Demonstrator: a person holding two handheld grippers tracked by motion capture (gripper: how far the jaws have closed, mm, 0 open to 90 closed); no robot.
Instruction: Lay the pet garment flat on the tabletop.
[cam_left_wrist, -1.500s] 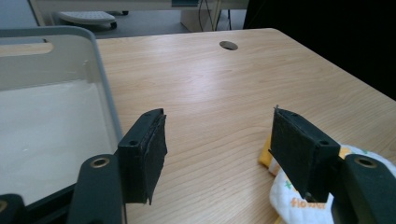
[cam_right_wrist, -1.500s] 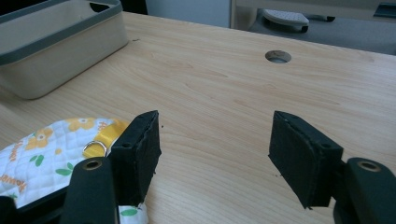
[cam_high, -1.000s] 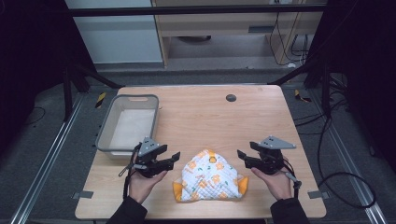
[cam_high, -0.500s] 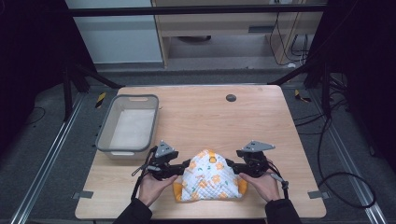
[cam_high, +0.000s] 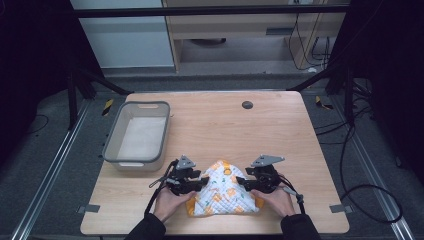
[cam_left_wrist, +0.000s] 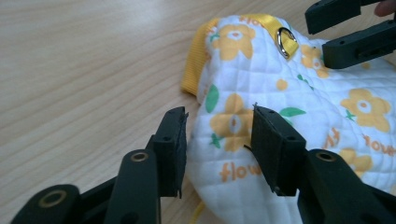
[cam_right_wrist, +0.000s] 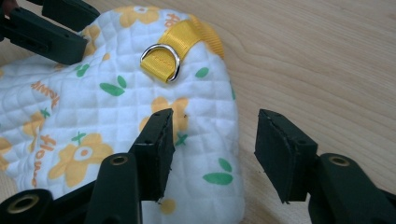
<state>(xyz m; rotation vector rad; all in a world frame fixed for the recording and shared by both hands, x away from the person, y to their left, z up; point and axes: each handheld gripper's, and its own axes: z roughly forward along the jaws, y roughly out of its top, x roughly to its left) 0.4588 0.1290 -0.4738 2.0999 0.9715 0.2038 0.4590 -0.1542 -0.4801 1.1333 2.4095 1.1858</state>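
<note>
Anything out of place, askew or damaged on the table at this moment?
Nothing stands out. The quilted flower-print garment lies rumpled but intact near the table's front edge, between the left gripper and right gripper. The grey bin sits upright beside it.

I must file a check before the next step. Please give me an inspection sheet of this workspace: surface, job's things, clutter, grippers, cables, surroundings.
Surface: wooden table, bare over most of its top, with a dark round hole near the far edge.
Job's things: quilted flower-print cloth item with yellow trim and a metal D-ring, lying at the near edge.
Clutter: grey bin at the left, nothing seen inside.
Grippers: left gripper has a fold of the cloth between its jaws, which have just been closing; right gripper straddles the cloth's edge, jaws open and also just closing.
Cables: one trails from each gripper; more lie on the floor at right.
Surroundings: dark frame, cabinets behind.
</note>
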